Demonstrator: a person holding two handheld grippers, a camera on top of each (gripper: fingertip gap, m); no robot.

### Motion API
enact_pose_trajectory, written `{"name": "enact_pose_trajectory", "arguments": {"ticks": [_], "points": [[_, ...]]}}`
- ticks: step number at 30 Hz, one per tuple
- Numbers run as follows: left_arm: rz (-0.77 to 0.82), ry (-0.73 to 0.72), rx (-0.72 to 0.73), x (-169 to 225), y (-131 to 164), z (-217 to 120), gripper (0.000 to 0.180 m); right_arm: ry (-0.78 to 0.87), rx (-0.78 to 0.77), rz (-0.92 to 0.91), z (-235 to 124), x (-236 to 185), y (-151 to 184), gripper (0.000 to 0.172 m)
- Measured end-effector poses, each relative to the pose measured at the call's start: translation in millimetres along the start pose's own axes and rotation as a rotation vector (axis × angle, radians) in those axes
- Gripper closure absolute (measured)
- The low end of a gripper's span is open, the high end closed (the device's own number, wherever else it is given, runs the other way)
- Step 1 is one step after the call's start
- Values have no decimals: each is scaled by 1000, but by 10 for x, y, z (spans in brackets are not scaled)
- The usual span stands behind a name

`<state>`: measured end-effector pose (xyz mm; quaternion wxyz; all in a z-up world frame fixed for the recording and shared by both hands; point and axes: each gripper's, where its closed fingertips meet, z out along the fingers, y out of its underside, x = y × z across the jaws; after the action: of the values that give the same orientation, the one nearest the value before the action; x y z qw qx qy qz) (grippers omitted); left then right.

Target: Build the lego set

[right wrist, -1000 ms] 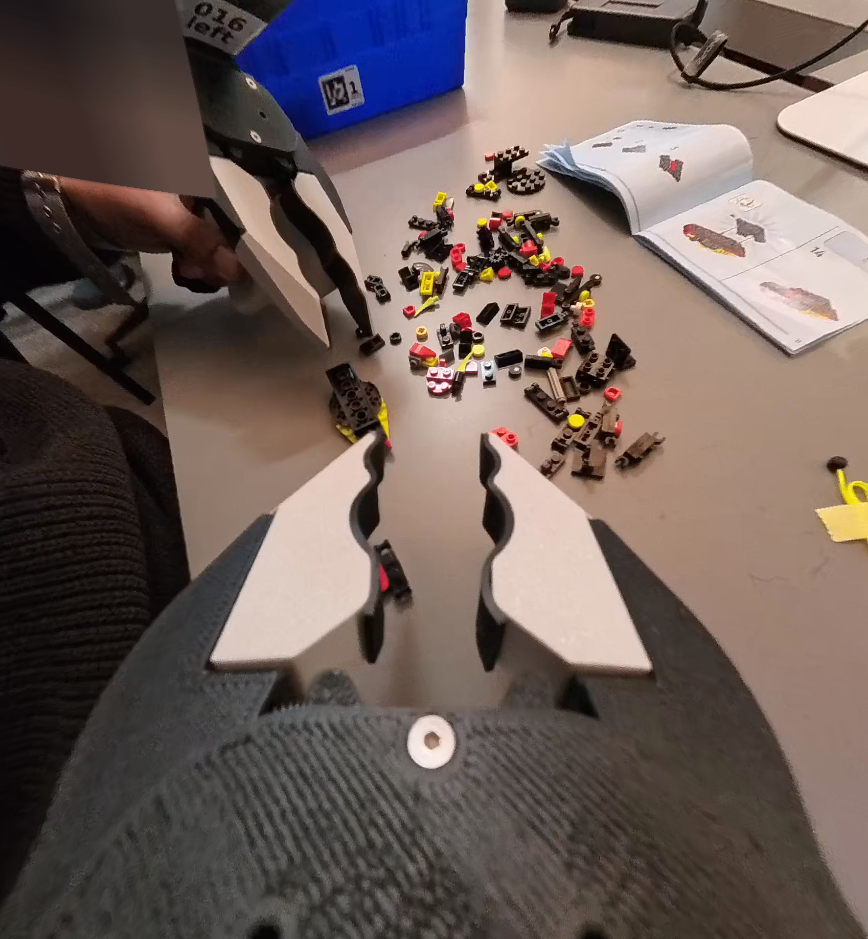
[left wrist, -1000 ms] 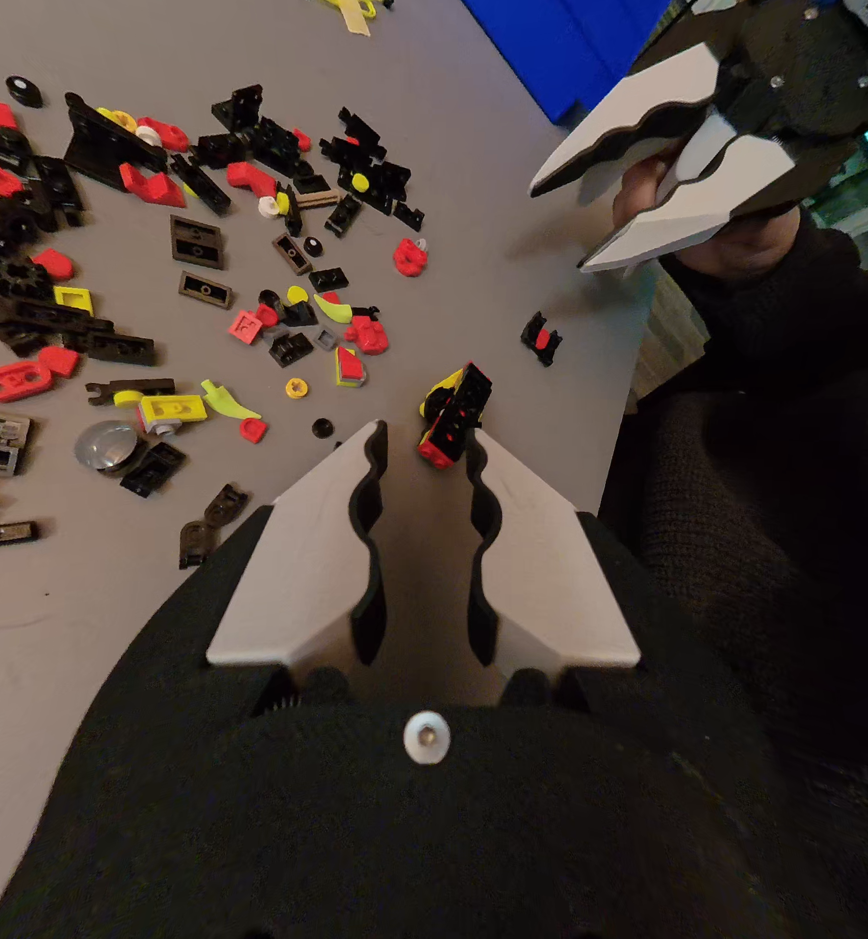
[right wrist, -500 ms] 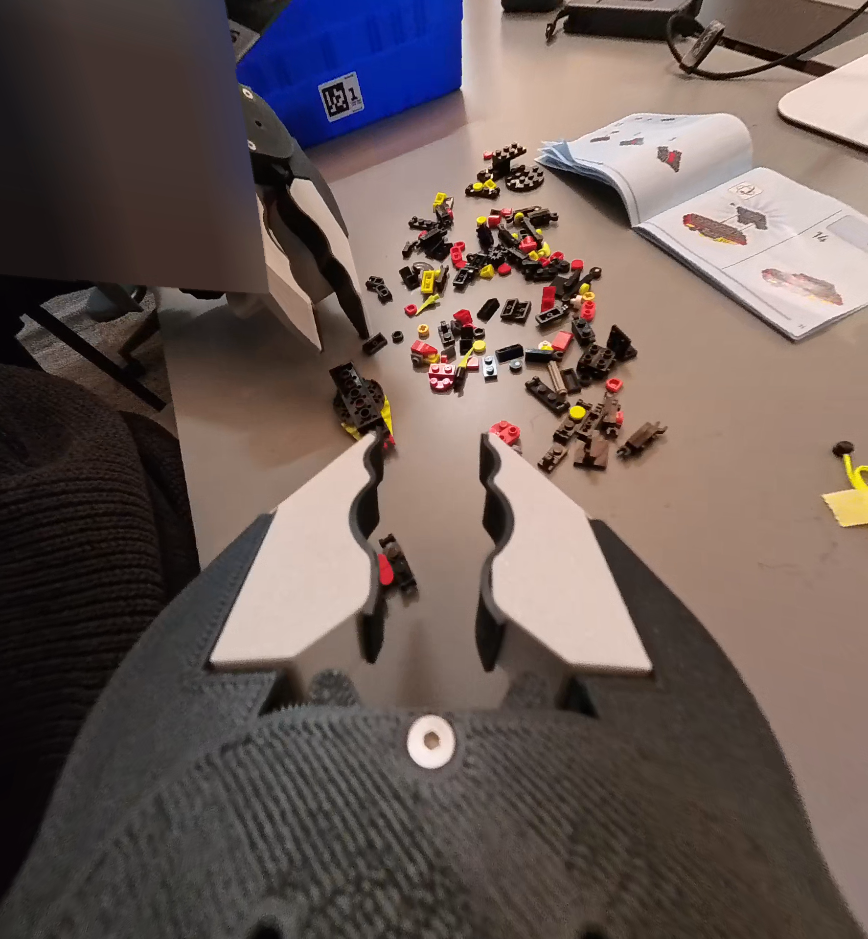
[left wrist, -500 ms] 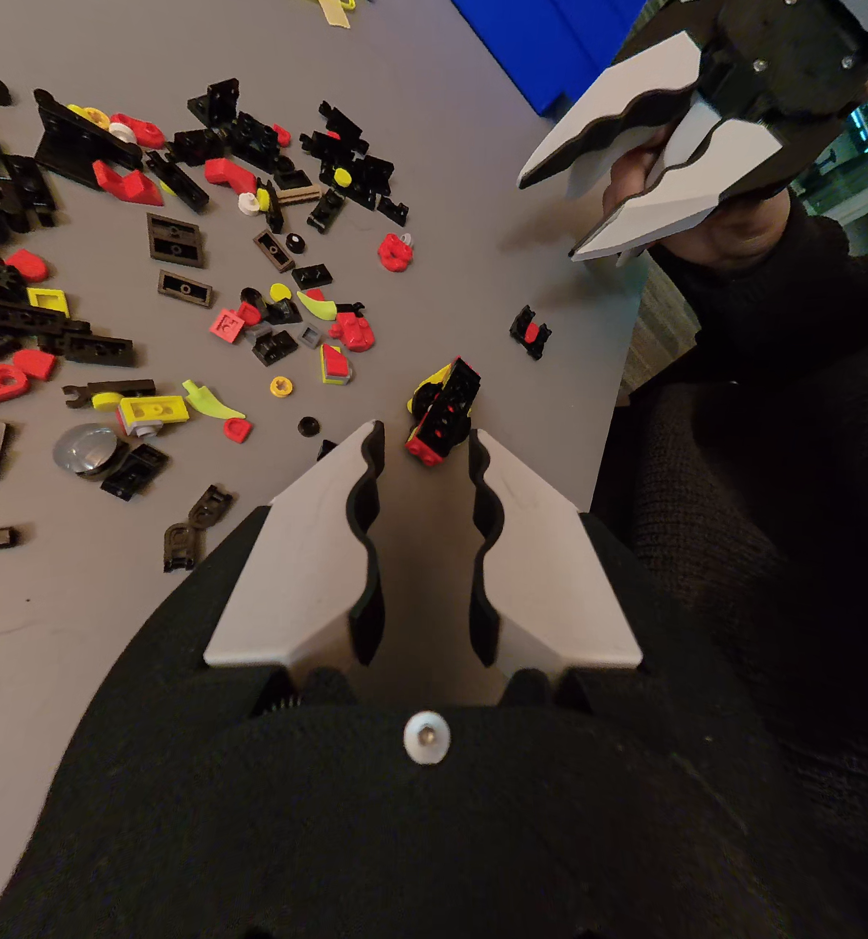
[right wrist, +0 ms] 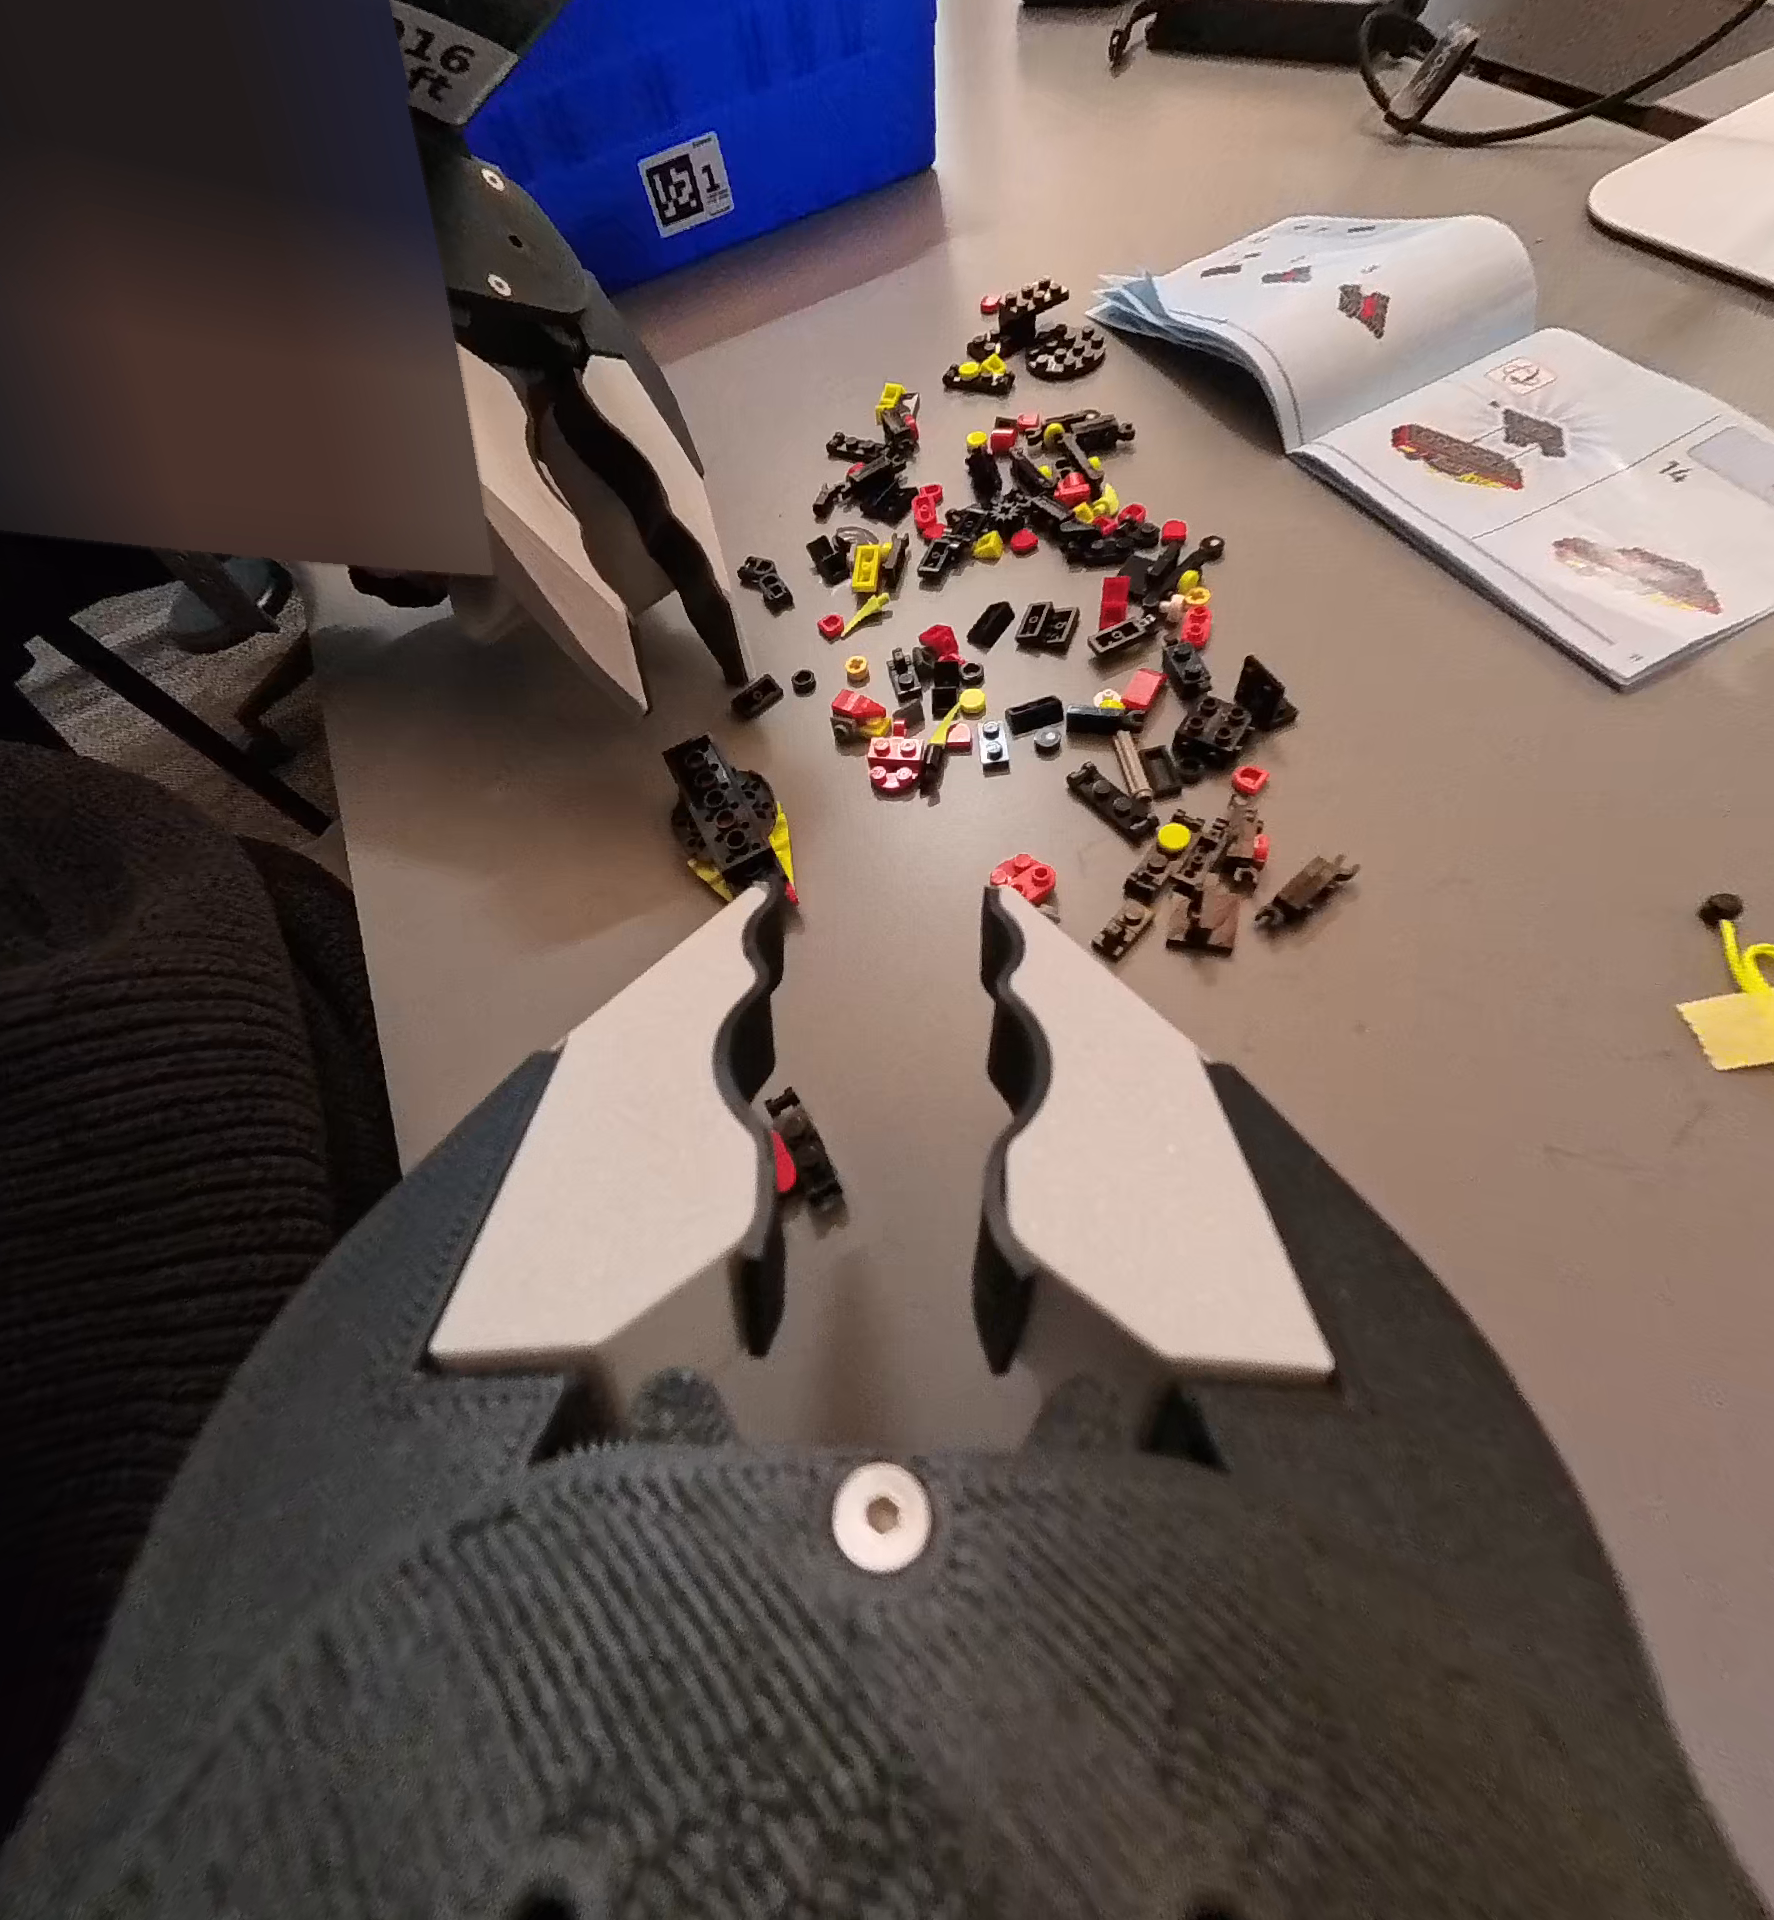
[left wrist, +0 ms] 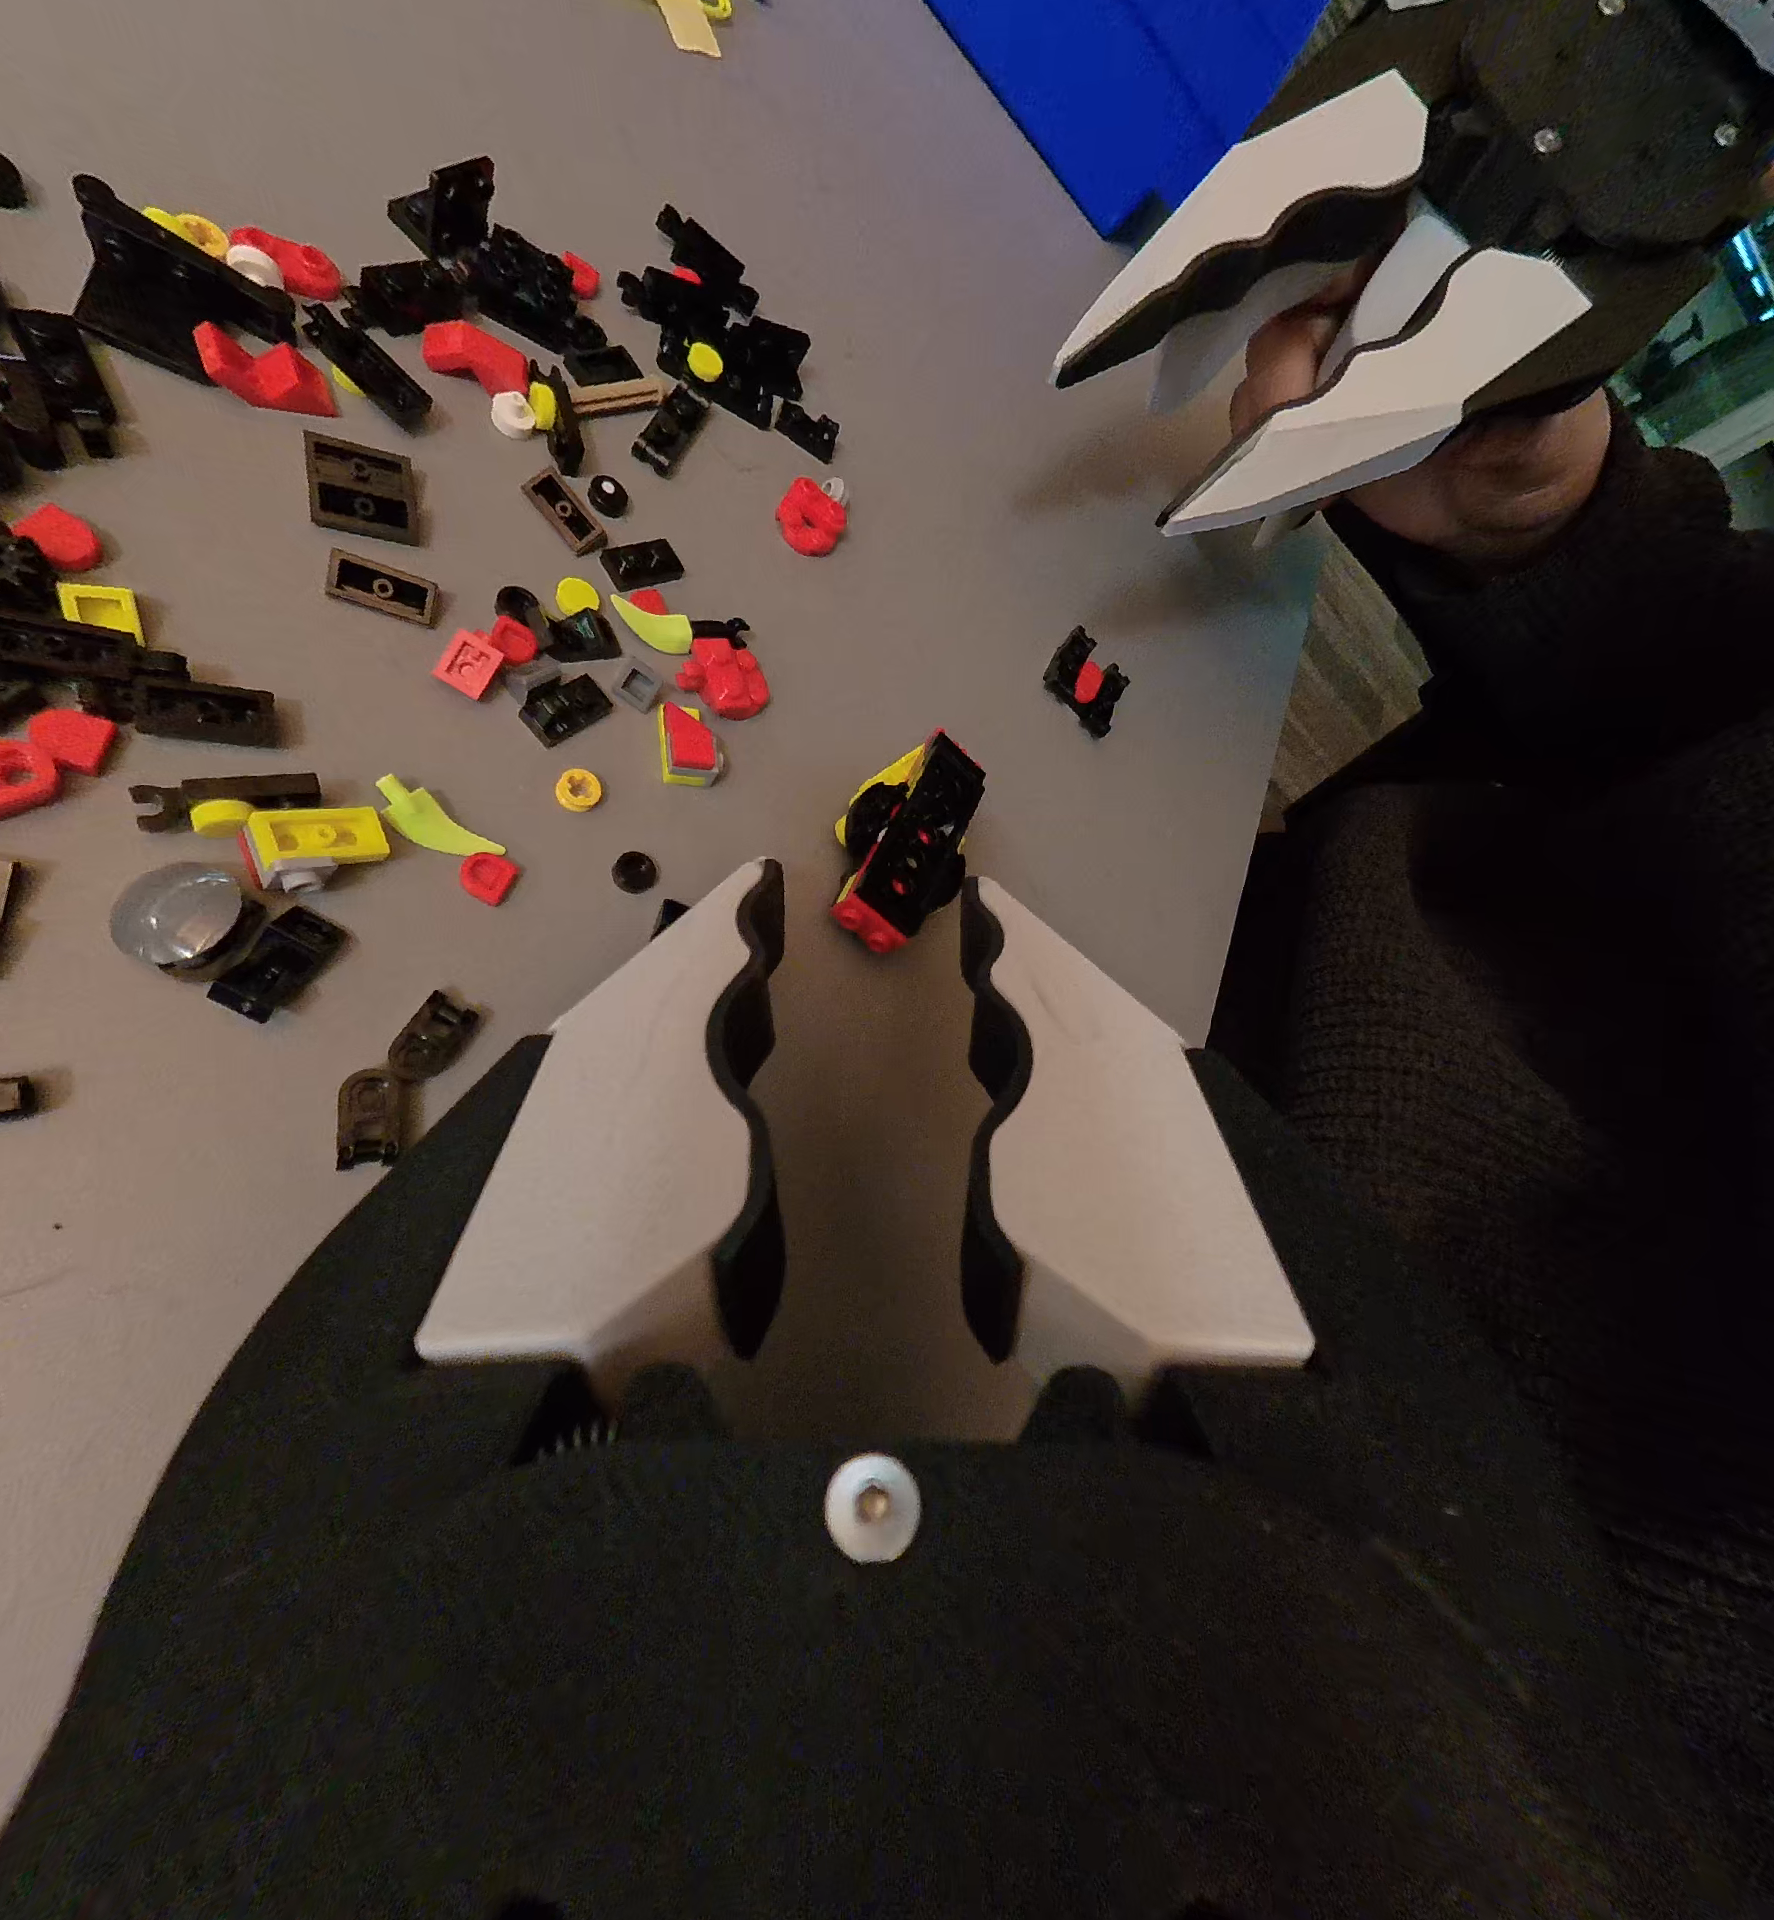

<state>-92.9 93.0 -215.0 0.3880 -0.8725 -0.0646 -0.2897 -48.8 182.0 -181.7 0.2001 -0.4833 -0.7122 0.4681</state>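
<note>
L tongs (left wrist: pixel 870 894) stood released over the grey worktop (left wrist: pixel 862 187), nothing gripped; a black/red/yellow brick sub-assy (left wrist: pixel 909 847) lay tilted on the worktop just ahead of the tips, nearer the R finger. R tongs (right wrist: pixel 883 909) likewise released, a small black+red piece (right wrist: pixel 802 1148) lying below them. Beyond: scattered bricks (right wrist: pixel 1049 623), open instruction booklet (right wrist: pixel 1485 416), blue bin (right wrist: pixel 737 114).

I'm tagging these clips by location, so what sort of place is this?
Probably an office or lab desk used for toy-brick building: a grey table strewn with small loose bricks, an open instruction booklet, a blue bin, and cables at the far edge.
</note>
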Motion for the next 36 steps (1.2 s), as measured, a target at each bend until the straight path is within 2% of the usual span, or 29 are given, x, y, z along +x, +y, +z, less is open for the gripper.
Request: {"name": "enact_pose_trajectory", "arguments": {"ticks": [36], "points": [[-15, -6, 3, -38, -4, 3, 148, 9, -11, -8, 13, 18, 16, 135]]}}
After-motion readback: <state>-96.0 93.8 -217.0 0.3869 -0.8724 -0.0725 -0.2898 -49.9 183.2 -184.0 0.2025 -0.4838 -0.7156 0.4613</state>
